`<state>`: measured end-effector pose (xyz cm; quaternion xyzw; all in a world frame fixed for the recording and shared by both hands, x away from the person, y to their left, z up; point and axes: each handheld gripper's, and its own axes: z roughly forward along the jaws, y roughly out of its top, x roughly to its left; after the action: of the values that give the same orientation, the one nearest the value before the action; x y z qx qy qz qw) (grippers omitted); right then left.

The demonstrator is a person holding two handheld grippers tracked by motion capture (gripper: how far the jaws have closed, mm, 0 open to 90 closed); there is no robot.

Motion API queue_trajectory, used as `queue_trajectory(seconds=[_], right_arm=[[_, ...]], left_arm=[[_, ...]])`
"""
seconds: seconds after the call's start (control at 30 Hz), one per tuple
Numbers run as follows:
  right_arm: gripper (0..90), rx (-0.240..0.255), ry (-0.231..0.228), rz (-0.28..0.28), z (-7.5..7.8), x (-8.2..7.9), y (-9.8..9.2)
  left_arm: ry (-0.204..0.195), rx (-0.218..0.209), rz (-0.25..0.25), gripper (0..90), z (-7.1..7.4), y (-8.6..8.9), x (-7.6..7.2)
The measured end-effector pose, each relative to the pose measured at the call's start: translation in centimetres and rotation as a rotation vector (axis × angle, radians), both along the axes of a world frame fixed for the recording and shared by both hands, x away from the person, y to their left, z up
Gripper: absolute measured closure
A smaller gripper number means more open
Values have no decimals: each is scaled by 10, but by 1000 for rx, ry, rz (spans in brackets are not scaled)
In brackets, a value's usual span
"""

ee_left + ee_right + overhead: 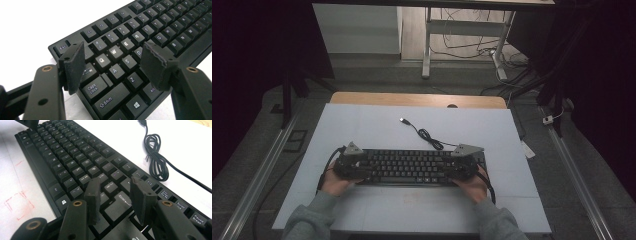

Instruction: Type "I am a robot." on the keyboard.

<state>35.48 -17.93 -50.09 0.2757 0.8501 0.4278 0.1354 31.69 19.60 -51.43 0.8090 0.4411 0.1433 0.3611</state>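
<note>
Keyboard (407, 167) ends hidden under 2 tongs, cable (427, 134) plug tiny, blurred

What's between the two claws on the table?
The black keyboard spans the stretch: left claw at its left end, right claw at its right end. The high view shows it; each gripper view shows keys between open jaws.

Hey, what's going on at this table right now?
A person sits at a white table with tongs in each hand, one at each end of a black keyboard. The left tongs stand open over the Q, W, A and S keys; the right tongs stand open above the Enter key. The keyboard's cable lies coiled behind it, unplugged.
</note>
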Motion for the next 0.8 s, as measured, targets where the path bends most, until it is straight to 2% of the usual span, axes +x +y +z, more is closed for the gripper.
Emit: queue_trajectory(seconds=[0.8], right_arm=[[606, -31, 20, 21, -4, -1, 6]], left_arm=[[-2, 20, -15, 360, -1, -4, 0]])
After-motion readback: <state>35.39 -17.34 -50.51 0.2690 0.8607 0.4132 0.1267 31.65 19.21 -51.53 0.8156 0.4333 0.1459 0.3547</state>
